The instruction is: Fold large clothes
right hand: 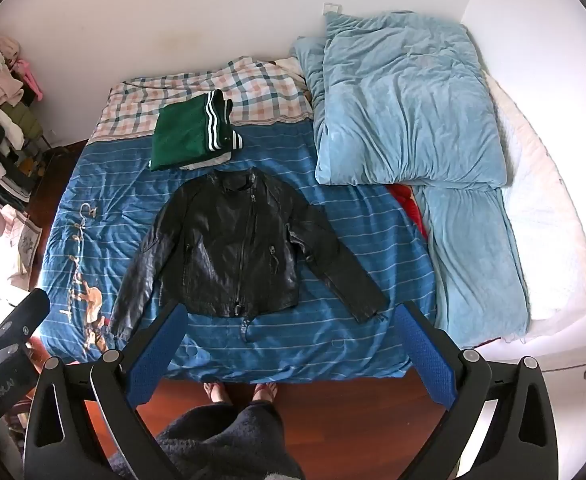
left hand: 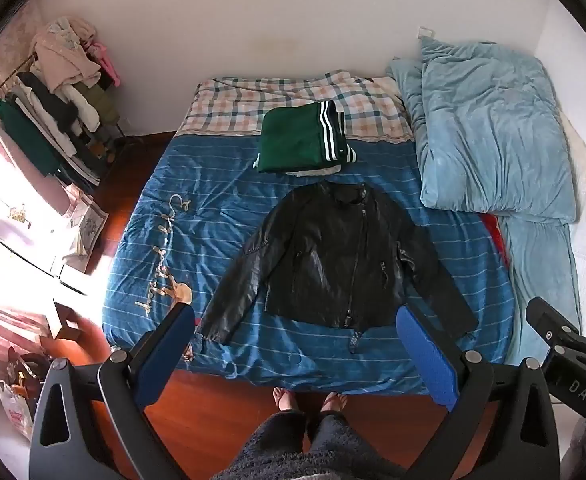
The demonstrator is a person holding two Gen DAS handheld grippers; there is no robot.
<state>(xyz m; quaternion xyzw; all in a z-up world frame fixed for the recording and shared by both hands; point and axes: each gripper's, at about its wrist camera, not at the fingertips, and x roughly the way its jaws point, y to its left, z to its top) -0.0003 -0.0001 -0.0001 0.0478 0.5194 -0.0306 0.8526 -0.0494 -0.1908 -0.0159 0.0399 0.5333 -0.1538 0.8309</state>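
A black leather jacket (left hand: 333, 256) lies flat and face up on the blue striped bed cover (left hand: 213, 208), sleeves spread out to both sides; it also shows in the right wrist view (right hand: 233, 256). Behind it sits a folded green garment with white stripes (left hand: 305, 138), also in the right wrist view (right hand: 193, 136). My left gripper (left hand: 297, 320) is open and empty, held high above the bed's near edge. My right gripper (right hand: 293, 320) is open and empty at the same height, and part of it shows at the right of the left wrist view (left hand: 565, 340).
A light blue quilt (right hand: 405, 100) is piled on the bed's right side, over a white mattress (right hand: 553, 240). A checked sheet (left hand: 253, 100) lies at the far end. A loaded clothes rack (left hand: 53, 100) stands at the left. The person's feet (left hand: 313, 396) are on the wood floor.
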